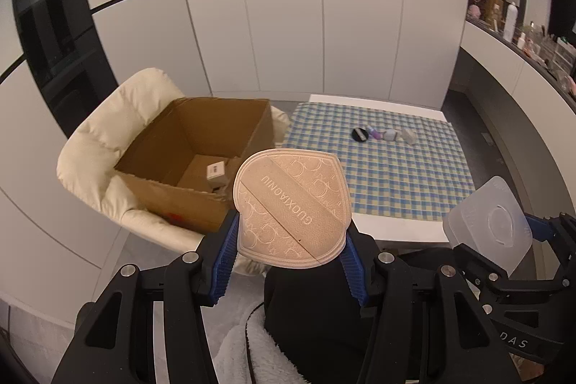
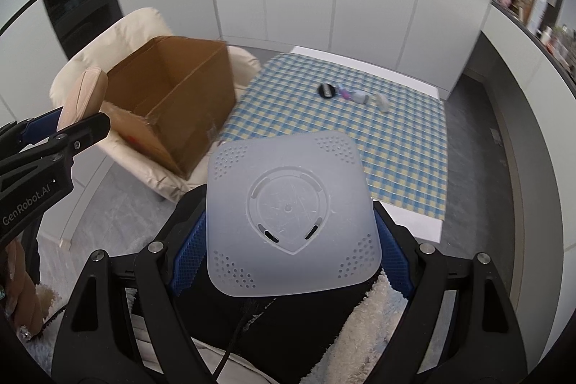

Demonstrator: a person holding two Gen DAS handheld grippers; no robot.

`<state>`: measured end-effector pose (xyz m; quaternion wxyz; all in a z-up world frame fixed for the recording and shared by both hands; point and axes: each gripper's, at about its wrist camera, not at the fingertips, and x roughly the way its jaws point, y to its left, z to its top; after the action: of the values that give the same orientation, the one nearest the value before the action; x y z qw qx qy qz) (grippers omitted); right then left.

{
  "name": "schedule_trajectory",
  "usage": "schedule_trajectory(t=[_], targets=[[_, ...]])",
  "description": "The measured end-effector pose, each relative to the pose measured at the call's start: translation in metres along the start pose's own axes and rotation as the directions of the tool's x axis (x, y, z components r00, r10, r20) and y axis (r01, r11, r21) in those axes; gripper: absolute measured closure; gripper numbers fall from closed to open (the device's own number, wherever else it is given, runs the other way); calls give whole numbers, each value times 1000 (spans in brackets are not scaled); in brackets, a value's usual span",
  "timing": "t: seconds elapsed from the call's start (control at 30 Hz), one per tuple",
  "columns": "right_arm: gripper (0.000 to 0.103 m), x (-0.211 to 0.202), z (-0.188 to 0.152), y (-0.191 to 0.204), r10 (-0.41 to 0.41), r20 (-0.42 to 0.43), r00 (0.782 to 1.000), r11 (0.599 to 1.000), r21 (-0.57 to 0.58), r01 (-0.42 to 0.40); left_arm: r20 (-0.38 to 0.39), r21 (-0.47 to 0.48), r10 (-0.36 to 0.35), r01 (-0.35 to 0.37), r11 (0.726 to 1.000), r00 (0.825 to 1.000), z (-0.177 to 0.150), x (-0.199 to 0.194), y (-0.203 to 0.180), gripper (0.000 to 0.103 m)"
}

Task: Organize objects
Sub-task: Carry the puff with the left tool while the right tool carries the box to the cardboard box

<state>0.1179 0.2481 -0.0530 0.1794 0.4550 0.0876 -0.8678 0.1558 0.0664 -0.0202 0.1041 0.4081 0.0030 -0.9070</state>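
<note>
Left tongs pinching a peach teardrop sponge pad; right tongs pinching a frosted square plastic lid; the open brown cardboard box is lying ahead-left, nearer the left tongs.

A: Where is there room to pass?

B: The cardboard box on the cream chair is open at the top, and inside only a small carton lies on its floor; the rest is bare.

A: And the table?

B: The near half of the checked cloth is free. A black disc and a few small bottles sit in a row toward the far side.

A: What blocks the way?

B: The box's near wall stands up on the approach from this side. The chair's padded back rises behind the box, and white cabinet doors close off the far end
</note>
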Motion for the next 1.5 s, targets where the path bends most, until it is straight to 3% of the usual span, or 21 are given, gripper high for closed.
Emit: schedule_trajectory(t=[0.37,0.9,1.5], targets=[[18,15,12,57,96,-15,995,988,-123,-97,-32,-119,95,-99,988,995,-16,-3,53,50],[18,22,24,143,202,-29,979,934,-294,-201,-81,-243,208,-221,944,975,-35,-5,117,50],[18,36,48,166,209,-18,978,922,-328,-204,-96,-308,195,-215,927,976,-20,17,139,50]])
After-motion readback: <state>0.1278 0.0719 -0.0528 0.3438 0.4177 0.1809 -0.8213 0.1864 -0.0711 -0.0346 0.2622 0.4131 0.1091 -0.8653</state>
